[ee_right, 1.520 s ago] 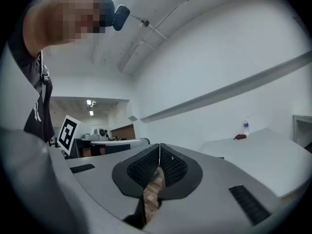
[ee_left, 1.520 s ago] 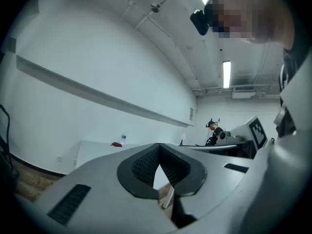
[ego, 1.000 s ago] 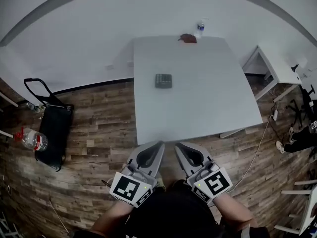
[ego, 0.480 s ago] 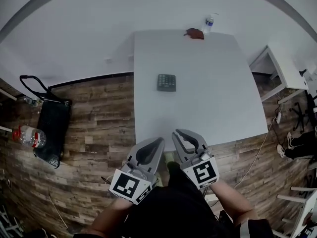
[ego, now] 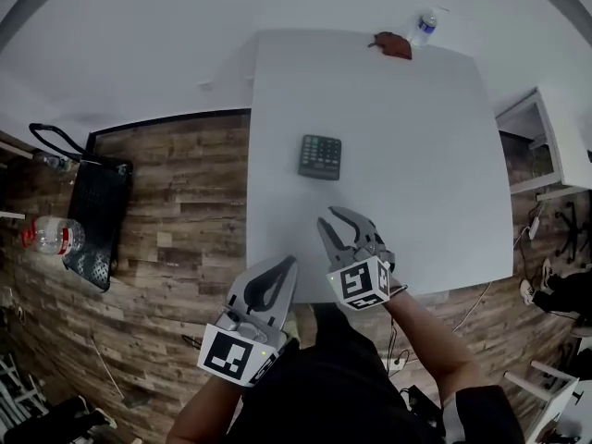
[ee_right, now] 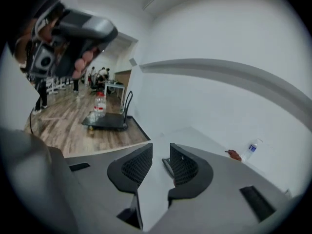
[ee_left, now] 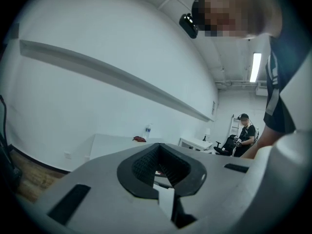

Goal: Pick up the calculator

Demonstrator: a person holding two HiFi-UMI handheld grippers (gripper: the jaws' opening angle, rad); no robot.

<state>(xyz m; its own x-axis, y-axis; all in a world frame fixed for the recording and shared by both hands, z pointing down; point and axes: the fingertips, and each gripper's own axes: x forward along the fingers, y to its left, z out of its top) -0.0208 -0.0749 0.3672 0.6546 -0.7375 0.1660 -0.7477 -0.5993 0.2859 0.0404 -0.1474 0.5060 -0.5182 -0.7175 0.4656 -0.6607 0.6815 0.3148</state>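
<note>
The dark grey calculator (ego: 320, 156) lies flat on the white table (ego: 416, 155), near its left edge. My right gripper (ego: 340, 220) is over the table's near part, a short way in front of the calculator and pointing at it. Its jaws are opening, and nothing is between the pads. In the right gripper view an edge of the calculator (ee_right: 166, 165) shows through the gap of that gripper (ee_right: 161, 152), farther off. My left gripper (ego: 290, 261) hangs at the table's front edge, shut and empty; its tips (ee_left: 159, 146) meet.
A water bottle (ego: 425, 24) and a reddish-brown thing (ego: 393, 44) sit at the table's far edge. A black cart (ego: 97, 220) and a big water bottle (ego: 46, 236) stand on the wood floor at left. A second white table (ego: 546, 137) is at right. A person (ee_left: 242, 133) stands far off.
My right gripper has moved forward over the table's front edge toward the calculator, rolled, and its jaws have parted. My left gripper has moved up to the table's edge, still shut.
</note>
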